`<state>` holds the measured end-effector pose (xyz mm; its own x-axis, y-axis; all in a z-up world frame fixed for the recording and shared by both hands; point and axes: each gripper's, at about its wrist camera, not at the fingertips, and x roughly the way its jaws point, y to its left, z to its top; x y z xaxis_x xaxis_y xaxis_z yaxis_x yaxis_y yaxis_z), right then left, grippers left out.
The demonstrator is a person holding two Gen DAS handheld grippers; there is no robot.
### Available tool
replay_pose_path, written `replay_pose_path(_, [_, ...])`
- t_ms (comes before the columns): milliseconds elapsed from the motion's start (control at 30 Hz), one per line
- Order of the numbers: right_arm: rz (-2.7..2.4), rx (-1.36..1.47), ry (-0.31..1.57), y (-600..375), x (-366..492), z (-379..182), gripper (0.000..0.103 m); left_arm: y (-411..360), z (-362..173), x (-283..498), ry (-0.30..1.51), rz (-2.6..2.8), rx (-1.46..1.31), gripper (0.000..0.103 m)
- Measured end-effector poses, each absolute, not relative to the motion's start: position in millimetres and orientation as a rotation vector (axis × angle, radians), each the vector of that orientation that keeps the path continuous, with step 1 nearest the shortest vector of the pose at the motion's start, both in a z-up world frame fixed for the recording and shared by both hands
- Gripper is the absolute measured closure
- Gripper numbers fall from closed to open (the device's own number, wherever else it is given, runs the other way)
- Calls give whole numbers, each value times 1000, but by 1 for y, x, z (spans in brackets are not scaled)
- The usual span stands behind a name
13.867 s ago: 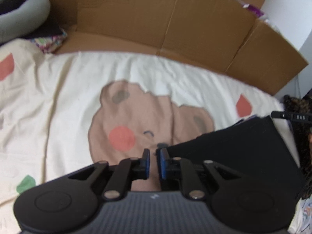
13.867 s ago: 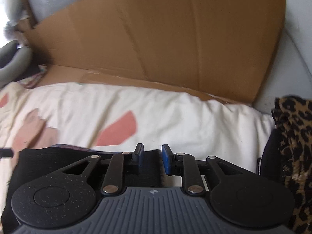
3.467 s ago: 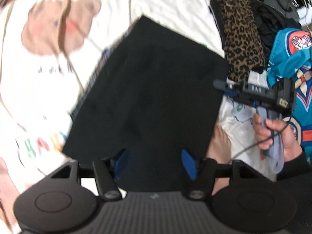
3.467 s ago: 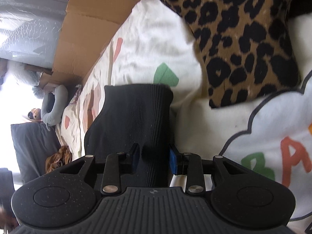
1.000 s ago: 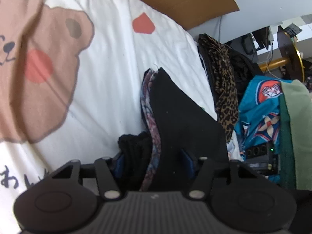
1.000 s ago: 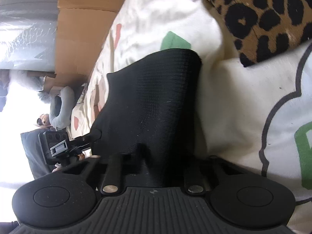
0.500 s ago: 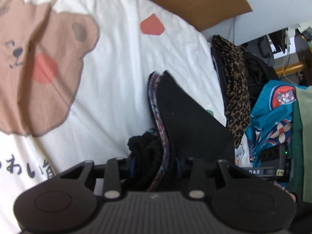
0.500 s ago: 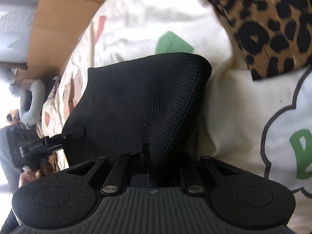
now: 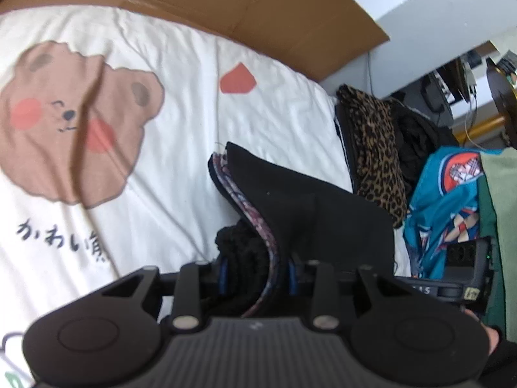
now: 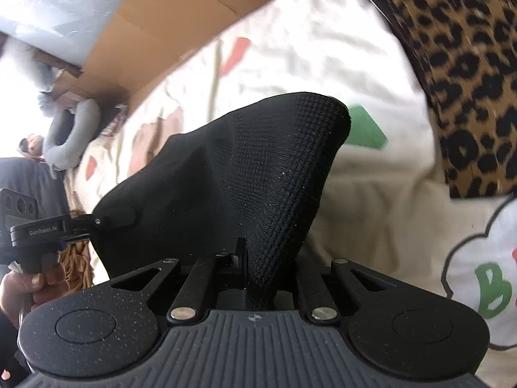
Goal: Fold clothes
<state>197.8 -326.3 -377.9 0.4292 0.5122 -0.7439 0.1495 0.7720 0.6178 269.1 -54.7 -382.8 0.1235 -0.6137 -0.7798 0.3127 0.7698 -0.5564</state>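
Folding in mid-step, by the look of it: a black knitted garment with a patterned purple lining (image 9: pixel 310 207) is held up off a white bedsheet printed with a brown bear (image 9: pixel 181 103), near the bed's right edge, one end in each claw; whether this lift opens a fold or carries a folded piece away cannot be settled. The left claw (image 9: pixel 257 274) is clamped on a bunched stack of black cloth and lining, tilted down across the bed; the person's hand (image 10: pixel 29 287) grips its handle. The right claw (image 10: pixel 258 265) pinches a gathered corner of the same black cloth, which rises from it in a taut ridge; its right finger is hidden by fabric. The next move, in judgement, calls for both ends travelling together, kept level, so the layers do not slip apart. A folded leopard-print cloth (image 9: pixel 374 161) lies at the bed's right edge.
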Motion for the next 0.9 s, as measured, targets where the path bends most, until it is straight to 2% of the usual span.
replay_pose_path(367, [327, 605, 1057, -319, 204, -310, 96, -44, -308, 246, 1235, -590, -271, 69])
replay_pose_path(900, [400, 508, 871, -327, 226, -143, 96, -62, -147, 234, 997, -500, -277, 69])
